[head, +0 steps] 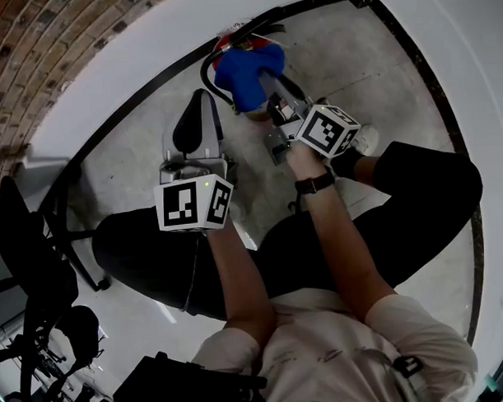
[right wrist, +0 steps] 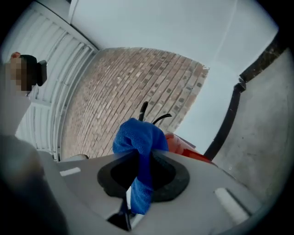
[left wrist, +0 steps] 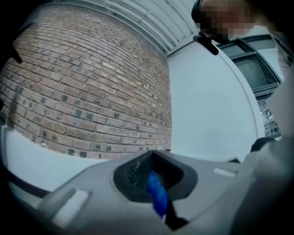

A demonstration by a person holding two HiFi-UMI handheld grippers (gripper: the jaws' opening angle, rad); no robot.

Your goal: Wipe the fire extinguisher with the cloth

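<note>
A red fire extinguisher (head: 227, 47) stands on the floor by the white wall, mostly covered by a blue cloth (head: 245, 73). My right gripper (head: 268, 92) is shut on the cloth and holds it against the extinguisher's top. In the right gripper view the cloth (right wrist: 138, 137) bunches out past the right gripper (right wrist: 140, 170), with the red body (right wrist: 183, 147) just behind it. My left gripper (head: 197, 115) hangs to the left of the extinguisher, apart from it, jaws together. A thin blue sliver shows at the seam of the left gripper (left wrist: 154, 179), which faces a brick wall.
A black hose (head: 207, 74) loops from the extinguisher. A black baseboard (head: 133, 109) runs along the curved wall. The person's dark-trousered knees (head: 146, 241) flank both arms. An office chair (head: 31, 245) stands at the left, and a black bag (head: 184, 388) lies below.
</note>
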